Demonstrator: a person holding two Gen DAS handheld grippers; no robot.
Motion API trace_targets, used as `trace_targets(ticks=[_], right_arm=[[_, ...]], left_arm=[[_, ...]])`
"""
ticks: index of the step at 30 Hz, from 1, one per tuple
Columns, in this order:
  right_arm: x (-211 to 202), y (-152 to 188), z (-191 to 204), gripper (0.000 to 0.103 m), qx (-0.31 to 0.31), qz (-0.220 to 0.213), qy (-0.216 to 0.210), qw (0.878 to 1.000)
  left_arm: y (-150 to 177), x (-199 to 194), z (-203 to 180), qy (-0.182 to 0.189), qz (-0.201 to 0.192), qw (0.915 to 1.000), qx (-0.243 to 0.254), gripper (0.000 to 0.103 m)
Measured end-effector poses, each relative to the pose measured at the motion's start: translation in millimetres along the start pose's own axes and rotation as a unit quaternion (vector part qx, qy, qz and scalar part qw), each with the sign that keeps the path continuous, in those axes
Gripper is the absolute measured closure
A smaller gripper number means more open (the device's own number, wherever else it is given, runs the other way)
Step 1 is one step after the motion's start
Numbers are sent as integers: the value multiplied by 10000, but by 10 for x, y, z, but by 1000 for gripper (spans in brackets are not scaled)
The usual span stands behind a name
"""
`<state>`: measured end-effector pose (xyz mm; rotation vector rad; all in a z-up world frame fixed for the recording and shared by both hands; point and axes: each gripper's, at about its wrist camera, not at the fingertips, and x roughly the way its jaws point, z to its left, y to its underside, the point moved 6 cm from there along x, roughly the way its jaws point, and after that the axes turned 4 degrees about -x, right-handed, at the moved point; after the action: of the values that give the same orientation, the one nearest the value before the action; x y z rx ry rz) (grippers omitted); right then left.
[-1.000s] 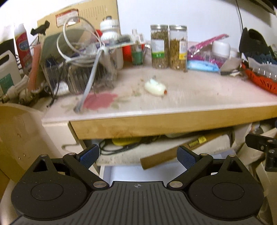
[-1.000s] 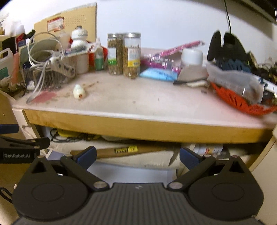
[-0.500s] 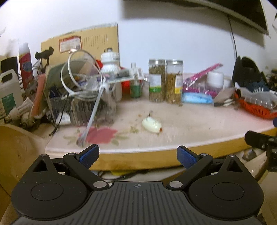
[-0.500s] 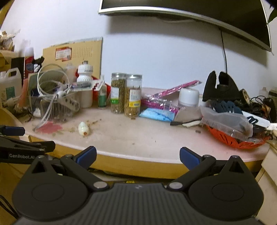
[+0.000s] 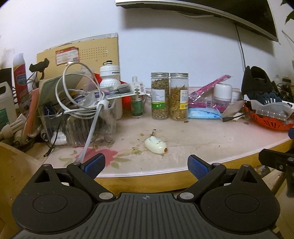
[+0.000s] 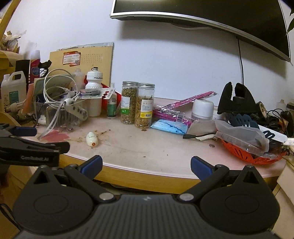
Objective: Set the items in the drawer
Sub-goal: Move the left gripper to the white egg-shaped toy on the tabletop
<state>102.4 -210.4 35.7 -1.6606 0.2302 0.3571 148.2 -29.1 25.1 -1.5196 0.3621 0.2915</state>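
Left wrist view: both tongs (image 5: 146,164) (image 6: 146,166) gape empty; two jars (image 5: 169,95) hold dried herbs.

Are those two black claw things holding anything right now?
No. The left tool and the right tool are both open and empty; the small white item lies untouched on the table.

You face a plain white wall (image 6: 165,55) behind a wood-edged pink tabletop (image 5: 211,139), with a dark monitor (image 6: 202,12) mounted above
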Motion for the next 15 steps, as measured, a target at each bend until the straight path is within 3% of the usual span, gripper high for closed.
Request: trace_targets(ticks=[15], right_arm=[[58,25,104,0,-92,122,-154,9998]], left_arm=[[27,432,12,12,230,9997,44,4]])
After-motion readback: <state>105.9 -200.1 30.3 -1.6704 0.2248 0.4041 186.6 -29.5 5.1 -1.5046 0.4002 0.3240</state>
